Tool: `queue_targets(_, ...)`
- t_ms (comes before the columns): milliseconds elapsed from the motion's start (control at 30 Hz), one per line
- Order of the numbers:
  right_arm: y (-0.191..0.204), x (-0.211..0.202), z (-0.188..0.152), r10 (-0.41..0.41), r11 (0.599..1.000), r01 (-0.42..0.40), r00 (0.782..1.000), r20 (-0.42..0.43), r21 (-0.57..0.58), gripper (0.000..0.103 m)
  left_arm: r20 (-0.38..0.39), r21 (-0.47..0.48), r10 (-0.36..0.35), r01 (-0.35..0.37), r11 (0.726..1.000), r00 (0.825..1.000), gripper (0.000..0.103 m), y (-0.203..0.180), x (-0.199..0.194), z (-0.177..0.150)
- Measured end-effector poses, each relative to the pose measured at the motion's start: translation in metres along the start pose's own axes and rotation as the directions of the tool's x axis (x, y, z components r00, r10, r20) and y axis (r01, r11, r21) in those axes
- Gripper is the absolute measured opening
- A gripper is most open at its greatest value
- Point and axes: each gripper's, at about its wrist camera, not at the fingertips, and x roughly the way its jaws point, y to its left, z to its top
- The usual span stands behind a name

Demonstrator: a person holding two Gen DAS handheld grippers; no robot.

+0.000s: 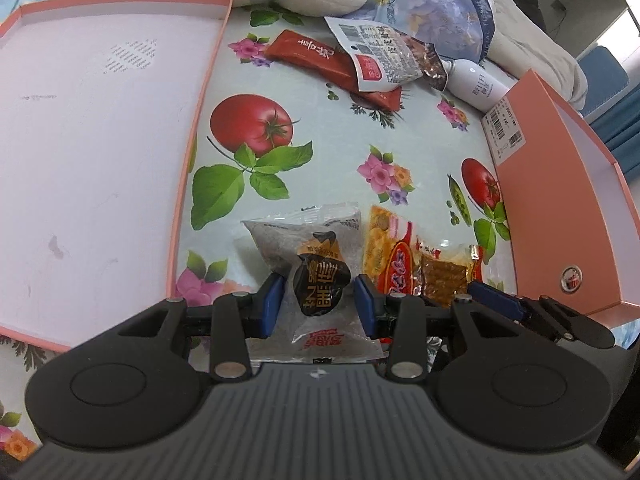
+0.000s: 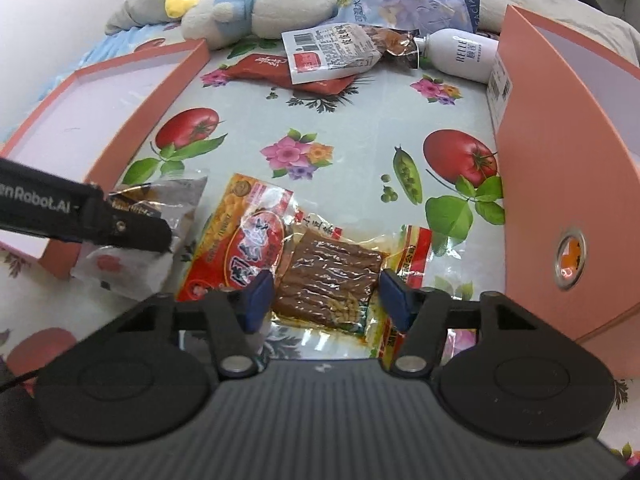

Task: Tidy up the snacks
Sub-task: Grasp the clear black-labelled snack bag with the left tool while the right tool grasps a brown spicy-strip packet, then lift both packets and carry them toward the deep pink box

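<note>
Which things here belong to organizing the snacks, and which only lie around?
For the job: grey snack packet, clear dried-tofu packet, yellow-red snack bag, long red wrapper, white-label snack bag, pink boxes.

Lying about: plush toy, white bottle, blue tissue pack.

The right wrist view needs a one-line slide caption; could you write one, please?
Right gripper open around a dried tofu snack pack on the floral tablecloth, pink boxes either side.

Bright, even daylight, soft shadows, sharp centre, strong fisheye bending at edges.
</note>
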Motion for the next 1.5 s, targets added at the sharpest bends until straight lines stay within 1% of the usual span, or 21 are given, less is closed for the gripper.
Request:
queue_targets(67,0.001,-0.003,0.000,0.010,1.000,-0.010,1.000,0.002,-0.006,0.056,0.007,0.003,0.005,-0.005,1.000,1.000,0.045,-0.002,-0.004,0.000)
queue_targets(100,0.000,-0.005,0.000,0.015,1.000,-0.015,1.000,0.006,-0.004,0.053,0.013,0.008,0.010,-0.010,1.000,1.000,0.045,-0.004,-0.007,-0.001)
queue_targets(233,0.001,-0.010,0.000,0.015,1.000,-0.015,1.000,0.006,-0.001,0.052,0.024,0.024,0.016,-0.016,1.000,1.000,0.045,-0.010,-0.017,-0.003)
queue_targets(633,-0.007,-0.059,0.015,0.020,0.999,-0.022,0.997,0.079,0.027,0.050,0.093,0.039,0.036,-0.040,0.998,0.995,0.045,-0.025,-0.061,-0.004)
queue_targets(667,-0.007,-0.064,0.017,0.019,0.999,-0.022,0.996,0.087,0.030,0.027,0.098,0.041,0.039,-0.043,0.998,0.994,0.045,-0.026,-0.064,-0.004)
queue_targets(700,-0.009,-0.067,0.019,0.016,0.999,-0.018,0.997,0.082,0.033,0.007,0.104,0.041,0.040,-0.045,0.998,0.994,0.045,-0.028,-0.068,-0.003)
queue_targets(733,-0.012,-0.070,0.021,0.022,0.998,-0.026,0.996,0.083,0.052,0.005,0.108,0.040,0.041,-0.046,0.998,0.993,0.045,-0.029,-0.072,-0.002)
queue_targets(767,-0.016,-0.074,0.023,0.039,0.996,-0.046,0.995,0.087,0.077,0.005,0.112,0.041,0.042,-0.046,0.998,0.993,0.045,-0.031,-0.075,-0.001)
queue_targets(833,-0.021,-0.078,0.026,0.031,0.995,-0.040,0.995,0.095,0.096,0.005,0.121,0.049,0.044,-0.050,0.998,0.992,0.045,-0.035,-0.080,0.000)
queue_targets(967,-0.026,-0.077,0.023,0.040,0.993,-0.050,0.995,0.088,0.109,0.005,0.131,0.048,0.048,-0.055,0.997,0.990,0.045,-0.037,-0.085,0.001)
queue_targets(1000,-0.025,-0.076,0.021,0.046,0.993,-0.055,0.995,0.089,0.104,0.008,0.137,0.051,0.055,-0.063,0.997,0.989,0.045,-0.037,-0.086,0.000)
queue_targets(1033,-0.024,-0.075,0.018,0.058,0.993,-0.067,0.994,0.089,0.097,0.008,0.140,0.054,0.065,-0.073,0.996,0.988,0.045,-0.037,-0.087,-0.001)
queue_targets(1100,-0.020,-0.070,0.013,0.117,0.990,-0.123,0.990,0.081,0.074,0.008,0.139,0.048,0.076,-0.084,0.995,0.987,0.045,-0.032,-0.087,-0.002)
queue_targets(1200,-0.006,-0.061,0.012,0.174,0.985,-0.174,0.982,0.068,-0.009,0.011,0.136,0.033,0.097,-0.103,0.994,0.986,0.045,-0.021,-0.088,-0.005)
queue_targets(1233,0.001,-0.056,0.012,0.196,0.980,-0.194,0.979,0.059,-0.050,0.013,0.137,0.026,0.107,-0.111,0.993,0.985,0.045,-0.016,-0.089,-0.006)
queue_targets(1267,0.006,-0.053,0.013,0.216,0.974,-0.212,0.975,0.056,-0.082,0.025,0.136,0.017,0.114,-0.118,0.993,0.984,0.045,-0.011,-0.090,-0.007)
queue_targets(1300,0.011,-0.049,0.014,0.241,0.966,-0.234,0.969,0.058,-0.113,0.043,0.136,0.010,0.121,-0.124,0.992,0.983,0.045,-0.006,-0.091,-0.008)
queue_targets(1333,0.015,-0.046,0.015,0.260,0.959,-0.251,0.964,0.059,-0.130,0.050,0.136,0.002,0.128,-0.130,0.992,0.982,0.045,-0.001,-0.092,-0.010)
queue_targets(1367,0.018,-0.041,0.017,0.287,0.949,-0.277,0.956,0.052,-0.148,0.054,0.136,-0.005,0.133,-0.134,0.991,0.982,0.045,0.003,-0.093,-0.011)
queue_targets(1433,0.023,-0.031,0.021,0.320,0.934,-0.309,0.947,0.033,-0.181,0.052,0.136,-0.021,0.141,-0.139,0.990,0.981,0.045,0.012,-0.095,-0.014)
queue_targets(1500,0.029,-0.024,0.022,0.323,0.922,-0.311,0.946,0.016,-0.229,0.052,0.132,-0.030,0.144,-0.141,0.990,0.981,0.045,0.017,-0.096,-0.017)
